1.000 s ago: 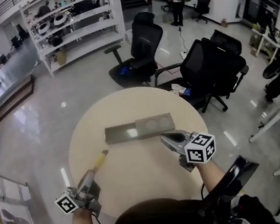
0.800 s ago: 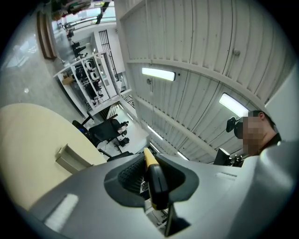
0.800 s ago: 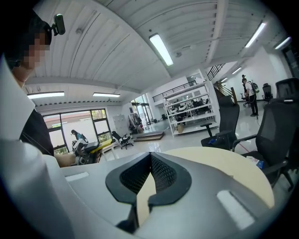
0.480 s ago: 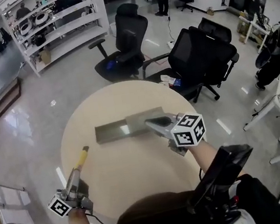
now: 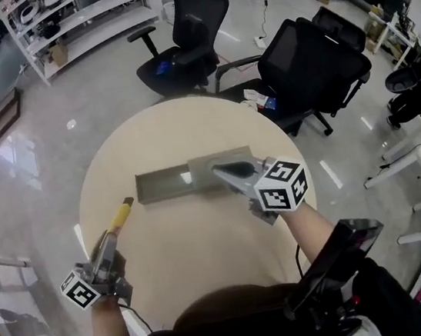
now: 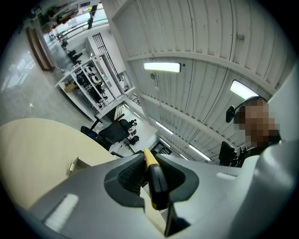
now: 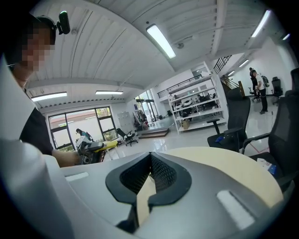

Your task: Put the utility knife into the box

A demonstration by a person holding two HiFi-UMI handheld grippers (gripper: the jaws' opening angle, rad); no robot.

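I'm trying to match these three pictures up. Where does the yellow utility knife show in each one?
Head view: lower left, the utility knife sticks out of the left tool.
Left gripper view: bottom centre, pinched between that tool's jaws.
Right gripper view: small, left of the middle.
Shared landmark: the round beige table, in the left gripper view at the left, in the right gripper view at the right.
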